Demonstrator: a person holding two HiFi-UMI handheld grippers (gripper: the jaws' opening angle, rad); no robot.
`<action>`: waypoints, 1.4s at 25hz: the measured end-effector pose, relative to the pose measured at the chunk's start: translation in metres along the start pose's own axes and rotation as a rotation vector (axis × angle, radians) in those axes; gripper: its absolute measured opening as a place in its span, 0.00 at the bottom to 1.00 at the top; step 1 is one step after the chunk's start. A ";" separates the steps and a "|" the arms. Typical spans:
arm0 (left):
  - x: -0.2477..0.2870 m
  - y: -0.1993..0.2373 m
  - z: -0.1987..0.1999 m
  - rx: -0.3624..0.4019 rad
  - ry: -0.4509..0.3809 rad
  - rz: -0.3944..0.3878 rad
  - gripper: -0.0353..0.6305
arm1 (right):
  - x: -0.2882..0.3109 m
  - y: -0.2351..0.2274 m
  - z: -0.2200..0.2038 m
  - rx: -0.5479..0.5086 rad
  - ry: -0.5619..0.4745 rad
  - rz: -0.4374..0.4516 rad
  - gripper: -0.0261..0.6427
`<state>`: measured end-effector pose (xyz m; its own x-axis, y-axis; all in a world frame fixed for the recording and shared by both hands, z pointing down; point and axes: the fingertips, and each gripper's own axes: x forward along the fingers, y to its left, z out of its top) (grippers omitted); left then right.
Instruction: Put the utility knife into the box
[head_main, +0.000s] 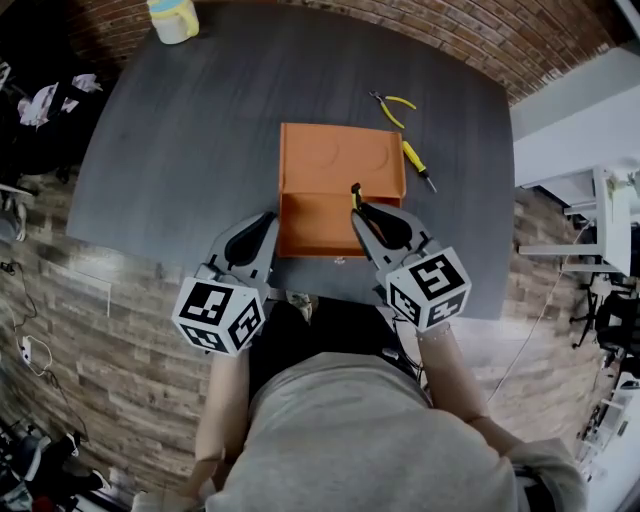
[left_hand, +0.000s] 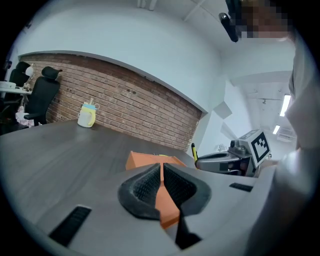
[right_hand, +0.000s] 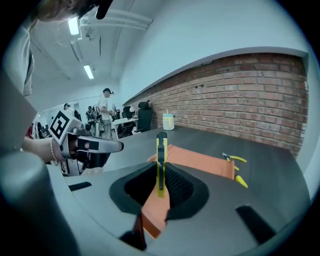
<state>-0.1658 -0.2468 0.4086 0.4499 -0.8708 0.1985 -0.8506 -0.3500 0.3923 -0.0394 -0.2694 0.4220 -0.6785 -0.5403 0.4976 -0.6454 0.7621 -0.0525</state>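
Note:
An orange box (head_main: 335, 180) lies open on the dark table (head_main: 200, 130), lid flat behind its tray. My right gripper (head_main: 358, 208) is shut on a yellow and black utility knife (head_main: 356, 195) above the tray's right front corner. In the right gripper view the knife (right_hand: 161, 160) stands upright between the pads, its tip rising past them, with the box (right_hand: 200, 161) behind. My left gripper (head_main: 270, 218) sits at the tray's left front corner. Its jaws are together with nothing between them, and the box (left_hand: 150, 161) shows just beyond my left gripper (left_hand: 162, 172).
Yellow-handled pliers (head_main: 390, 105) and a yellow screwdriver (head_main: 417, 163) lie right of the box. A pale yellow cup (head_main: 173, 18) stands at the far left edge of the table. The table's front edge runs just under both grippers. Office chairs and people are in the background.

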 end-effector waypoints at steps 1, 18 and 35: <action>-0.001 0.002 -0.004 -0.005 0.012 0.001 0.10 | 0.002 0.000 -0.003 -0.017 0.015 -0.004 0.13; 0.002 -0.001 -0.042 -0.049 0.096 0.011 0.10 | 0.031 -0.006 -0.059 -0.149 0.256 0.098 0.13; 0.005 0.002 -0.065 -0.065 0.131 0.062 0.10 | 0.072 -0.003 -0.109 -0.390 0.623 0.201 0.13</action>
<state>-0.1475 -0.2295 0.4684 0.4323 -0.8361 0.3378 -0.8604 -0.2702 0.4322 -0.0480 -0.2716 0.5525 -0.3721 -0.1650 0.9134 -0.2811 0.9579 0.0586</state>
